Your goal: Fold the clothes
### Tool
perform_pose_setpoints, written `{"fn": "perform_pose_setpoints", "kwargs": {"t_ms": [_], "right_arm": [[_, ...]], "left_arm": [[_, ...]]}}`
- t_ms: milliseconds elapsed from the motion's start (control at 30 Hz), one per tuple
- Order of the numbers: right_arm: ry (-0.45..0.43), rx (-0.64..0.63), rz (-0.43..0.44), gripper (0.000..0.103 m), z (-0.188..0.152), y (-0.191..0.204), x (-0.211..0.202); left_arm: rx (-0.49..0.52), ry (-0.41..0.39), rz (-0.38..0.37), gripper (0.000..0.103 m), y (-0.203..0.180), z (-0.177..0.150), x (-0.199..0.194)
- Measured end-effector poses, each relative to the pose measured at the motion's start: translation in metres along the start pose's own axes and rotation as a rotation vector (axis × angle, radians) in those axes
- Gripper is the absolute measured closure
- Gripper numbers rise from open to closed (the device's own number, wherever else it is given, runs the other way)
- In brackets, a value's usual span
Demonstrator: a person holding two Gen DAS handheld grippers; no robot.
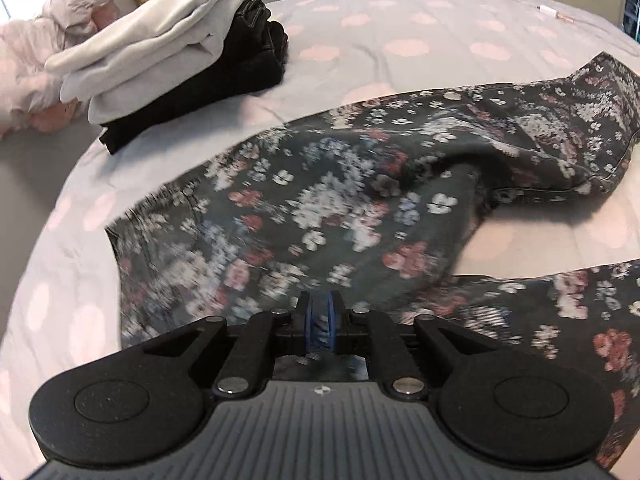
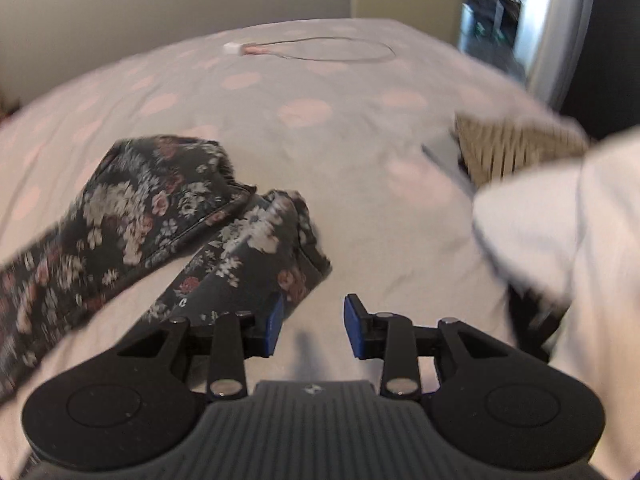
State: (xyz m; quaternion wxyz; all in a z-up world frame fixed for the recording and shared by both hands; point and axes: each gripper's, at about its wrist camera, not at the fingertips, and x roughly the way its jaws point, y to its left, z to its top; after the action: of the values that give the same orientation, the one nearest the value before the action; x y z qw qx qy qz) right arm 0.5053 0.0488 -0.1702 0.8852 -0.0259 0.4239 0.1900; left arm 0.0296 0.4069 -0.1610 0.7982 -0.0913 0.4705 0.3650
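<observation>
Left fingers (image 1: pixel 306 312) nearly together over floral trousers (image 1: pixel 320 200); right gripper (image 2: pixel 314 324) apart, empty.

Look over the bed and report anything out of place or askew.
A thin looped cable with a small white plug lies loose on the spotted bedsheet, away from the laundry. The floral trousers lie rumpled, one leg end bunched and curled. The folded stack looks neat.
</observation>
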Motion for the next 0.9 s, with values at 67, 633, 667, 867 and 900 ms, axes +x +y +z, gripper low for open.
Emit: {"fn": "perform_pose_setpoints", "kwargs": {"t_ms": [67, 633, 667, 867, 900], "right_arm": [[0.001, 0.114, 0.065, 0.060, -0.007, -0.010, 0.011], [-0.099, 0.107, 0.154, 0.093, 0.028, 0.039, 0.003], [-0.082, 0.128, 0.148, 0.091, 0.024, 0.035, 0.004], [0.027, 0.247, 0.131, 0.056, -0.013, 0.019, 0.025], [0.032, 0.257, 0.134, 0.057, -0.018, 0.020, 0.028]], "left_arm": [[-0.009, 0.005, 0.002, 0.092, -0.008, -0.004, 0.003], [0.056, -0.100, 0.088, 0.091, -0.024, -0.018, 0.029], [0.056, -0.101, 0.085, 0.091, -0.024, -0.019, 0.029], [0.020, -0.097, 0.055, 0.091, -0.017, -0.018, 0.029], [0.007, -0.094, 0.045, 0.091, -0.015, -0.018, 0.029]]}}
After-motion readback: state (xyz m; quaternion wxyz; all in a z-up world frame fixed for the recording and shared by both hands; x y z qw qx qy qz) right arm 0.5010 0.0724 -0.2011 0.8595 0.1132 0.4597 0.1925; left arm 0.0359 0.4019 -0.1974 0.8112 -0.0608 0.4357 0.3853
